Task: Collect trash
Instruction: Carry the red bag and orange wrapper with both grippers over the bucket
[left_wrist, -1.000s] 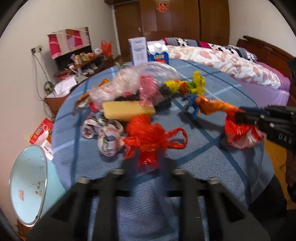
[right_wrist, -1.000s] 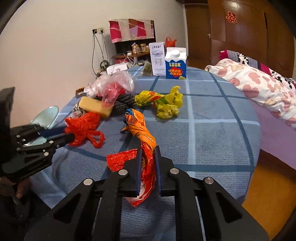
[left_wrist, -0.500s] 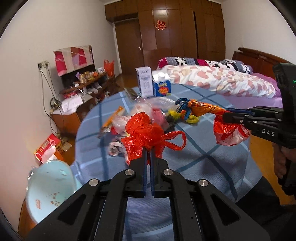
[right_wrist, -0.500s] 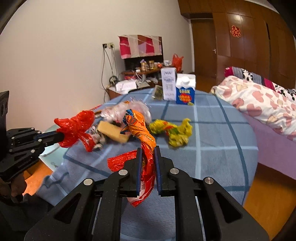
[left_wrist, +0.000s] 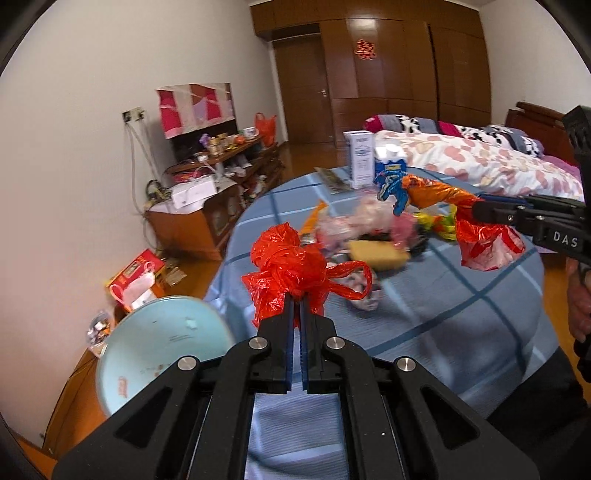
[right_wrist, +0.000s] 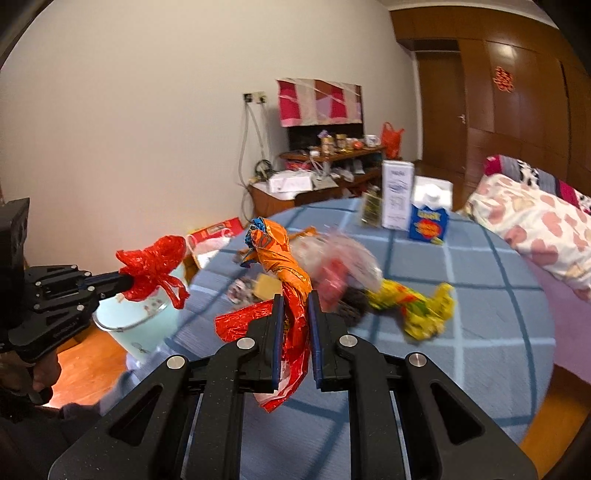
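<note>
My left gripper (left_wrist: 296, 306) is shut on a crumpled red plastic bag (left_wrist: 291, 266) and holds it in the air above the table's left edge; it also shows in the right wrist view (right_wrist: 153, 267). My right gripper (right_wrist: 295, 306) is shut on a twisted orange snack wrapper (right_wrist: 284, 258), lifted over the table; it also shows in the left wrist view (left_wrist: 436, 194). A light blue bin (left_wrist: 162, 347) stands on the floor left of the table, below the red bag.
On the round blue-checked table (left_wrist: 461, 306) lie a yellow sponge (left_wrist: 378, 251), clear and pink plastic bags (left_wrist: 354, 221), a yellow wrapper (right_wrist: 417, 306), a white box (right_wrist: 397, 194) and a blue milk carton (right_wrist: 430, 218). A bed (left_wrist: 491, 162) is at right, a cluttered shelf (left_wrist: 218, 162) at left.
My left gripper closed on the red bag and lifted it leftward toward the bin. My right gripper rose and swung left with the orange wrapper.
</note>
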